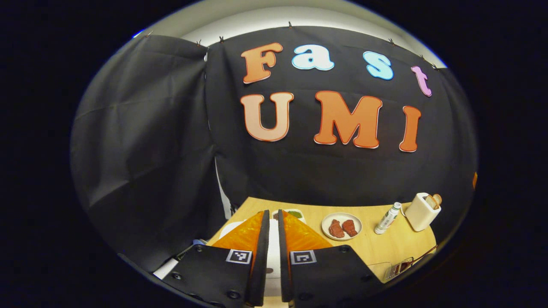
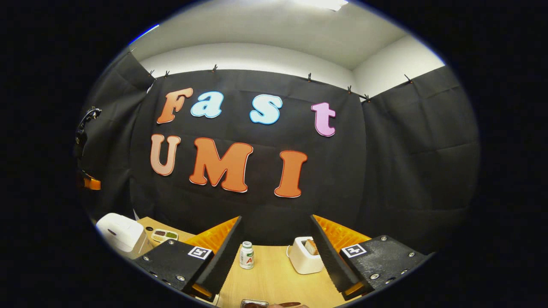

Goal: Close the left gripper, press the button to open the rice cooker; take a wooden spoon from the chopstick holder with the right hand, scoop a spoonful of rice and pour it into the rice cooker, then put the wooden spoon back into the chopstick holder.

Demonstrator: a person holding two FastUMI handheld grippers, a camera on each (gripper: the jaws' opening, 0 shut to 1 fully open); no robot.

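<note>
In the left gripper view the left gripper (image 1: 273,231) sits at 6 o'clock with its jaws drawn nearly together, a thin slit left between them and nothing held; judging by the task, that makes a blunt tip fit for pushing the lid button. Through the slit and below it shows a white surface, probably the rice cooker (image 1: 272,256) just ahead of the tips, though the button itself cannot be made out there. In the right gripper view the same rice cooker (image 2: 122,233) stands at about 8 o'clock on the wooden worktop (image 2: 274,278), lid apparently down, so the opening step looks not yet done. The right gripper (image 2: 274,252) has its jaws spread wide and empty, presumably ready to take the spoon; between them, at 6 o'clock, stand a small bottle (image 2: 246,255) and the white chopstick holder (image 2: 305,256), with the wooden spoon (image 2: 311,246) poking out of its top. In the left gripper view that holder (image 1: 421,211) is over at 4 o'clock, the wooden spoon (image 1: 435,199) leaning in it, a bottle (image 1: 388,218) beside it and a plate (image 1: 341,226) of brownish food nearer the middle. A small tray (image 2: 164,235) with compartments lies just beside the cooker. Where the rice to be scooped sits I cannot tell for certain
</note>
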